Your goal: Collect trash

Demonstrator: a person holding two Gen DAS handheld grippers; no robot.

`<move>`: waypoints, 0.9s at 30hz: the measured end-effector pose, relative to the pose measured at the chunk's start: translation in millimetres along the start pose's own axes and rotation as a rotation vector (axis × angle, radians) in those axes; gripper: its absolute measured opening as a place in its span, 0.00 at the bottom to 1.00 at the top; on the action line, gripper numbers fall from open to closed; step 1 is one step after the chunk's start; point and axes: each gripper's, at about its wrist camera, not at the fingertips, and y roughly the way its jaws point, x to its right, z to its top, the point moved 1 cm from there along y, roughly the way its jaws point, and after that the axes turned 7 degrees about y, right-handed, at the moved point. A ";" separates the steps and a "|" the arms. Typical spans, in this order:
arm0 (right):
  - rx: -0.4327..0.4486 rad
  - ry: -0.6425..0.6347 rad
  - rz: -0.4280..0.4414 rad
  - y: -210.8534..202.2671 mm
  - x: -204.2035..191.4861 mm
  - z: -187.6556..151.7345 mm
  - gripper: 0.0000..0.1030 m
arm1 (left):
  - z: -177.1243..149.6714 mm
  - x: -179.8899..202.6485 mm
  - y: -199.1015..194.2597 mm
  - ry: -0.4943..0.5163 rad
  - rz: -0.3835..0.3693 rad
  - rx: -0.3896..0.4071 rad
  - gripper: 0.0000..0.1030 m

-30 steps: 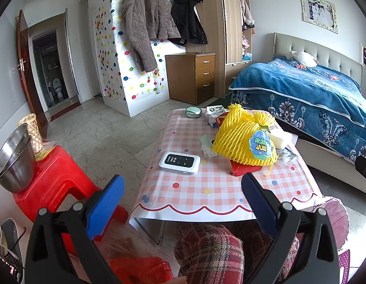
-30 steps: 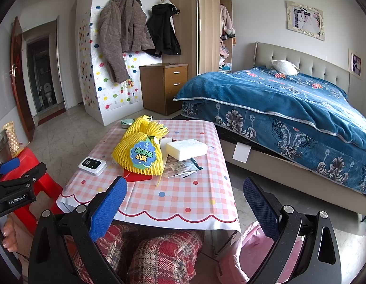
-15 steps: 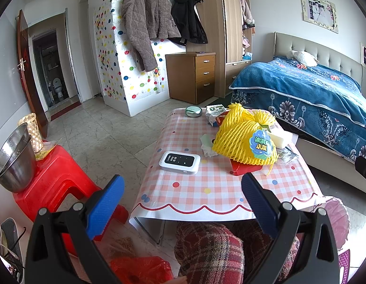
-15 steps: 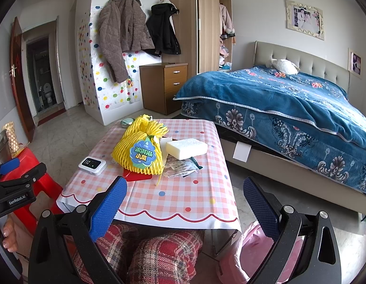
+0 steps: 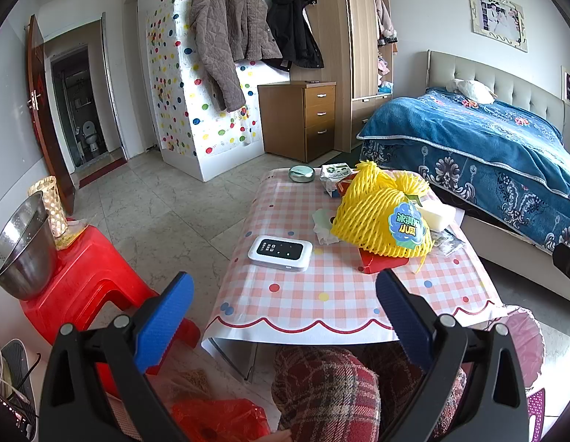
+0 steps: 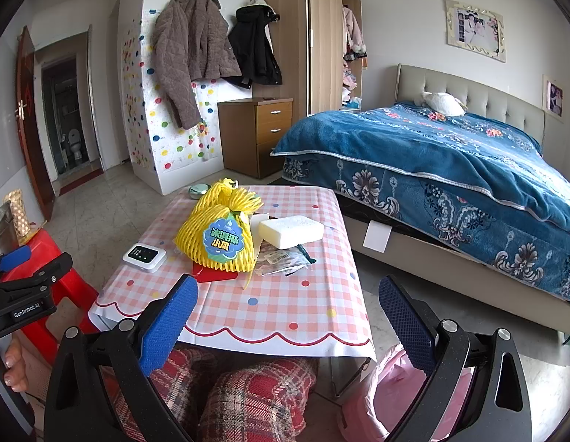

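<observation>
A low table point(image 5: 314, 302) point(image 6: 285, 305) with a pink checked cloth stands ahead. On it lie a yellow foam net bundle point(image 5: 380, 217) point(image 6: 218, 232) with a blue label, a red paper point(image 5: 377, 263) under it, a crumpled tissue point(image 5: 322, 223), a clear wrapper point(image 6: 285, 259), a white foam block point(image 6: 290, 230) and a small carton point(image 5: 334, 176). My left gripper point(image 5: 285, 316) and right gripper point(image 6: 288, 320) hover before the near table edge, both open and empty. A bin lined with a pink bag point(image 6: 391, 397) point(image 5: 520, 335) stands at the table's right.
A white device point(image 5: 280, 253) point(image 6: 144, 256) and a round green tin point(image 5: 301, 173) sit on the table. A red stool point(image 5: 82, 280) with a steel bowl point(image 5: 20, 250) stands left, a red bag point(image 5: 218, 420) lies near. A bed point(image 6: 450, 169) is right. Plaid-clad knees point(image 6: 248, 394) are below.
</observation>
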 end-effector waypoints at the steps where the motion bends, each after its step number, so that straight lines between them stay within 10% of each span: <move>1: -0.001 0.000 0.000 0.0 0.0 0.1 0.94 | 0.2 0.2 -0.1 0.000 0.000 0.000 0.93; 27: 0.039 0.036 0.056 47.6 3.2 4.4 0.94 | -10.9 13.1 77.1 0.045 -0.102 -0.116 0.93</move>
